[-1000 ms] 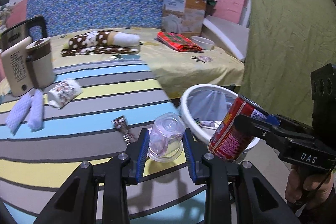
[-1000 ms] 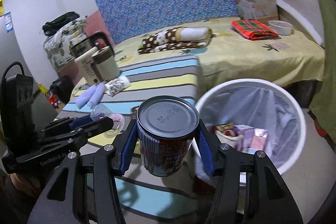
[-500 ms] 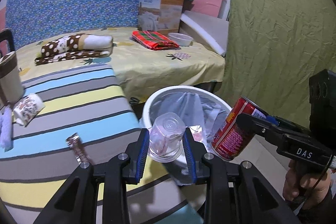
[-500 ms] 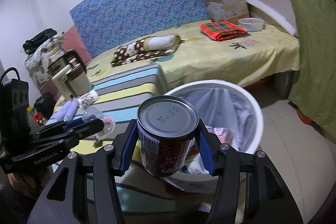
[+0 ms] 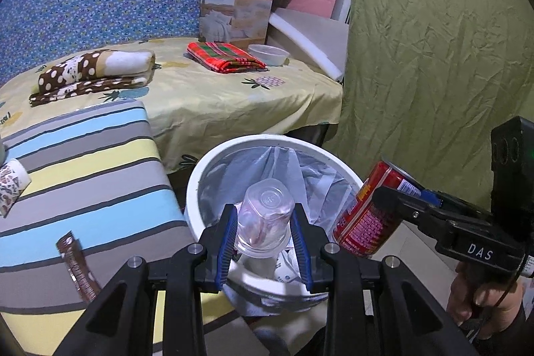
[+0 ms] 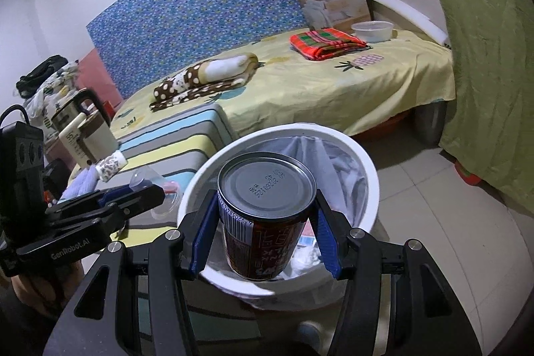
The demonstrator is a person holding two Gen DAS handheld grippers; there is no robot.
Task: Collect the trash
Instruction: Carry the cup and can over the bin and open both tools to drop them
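Observation:
My left gripper (image 5: 264, 236) is shut on a clear plastic cup (image 5: 263, 219) and holds it over the near side of the white trash bin (image 5: 213, 162), which has a plastic liner and some trash inside. My right gripper (image 6: 265, 222) is shut on a red drink can (image 6: 267, 216) and holds it over the bin's near rim (image 6: 370, 175). The can also shows in the left wrist view (image 5: 367, 222), at the bin's right edge. A brown wrapper (image 5: 76, 266) lies on the striped table (image 5: 83, 175).
A patterned paper cup (image 5: 10, 186) lies on the table's left. A kettle (image 6: 83, 125) stands at its far end. Behind is a bed with a yellow sheet (image 5: 217, 95), folded cloths, a bowl and a box. A green curtain (image 5: 434, 55) hangs right.
Both grippers have moved right from above the striped table to above the bin, each still holding its item. The bin now lies directly under the cup and the can.

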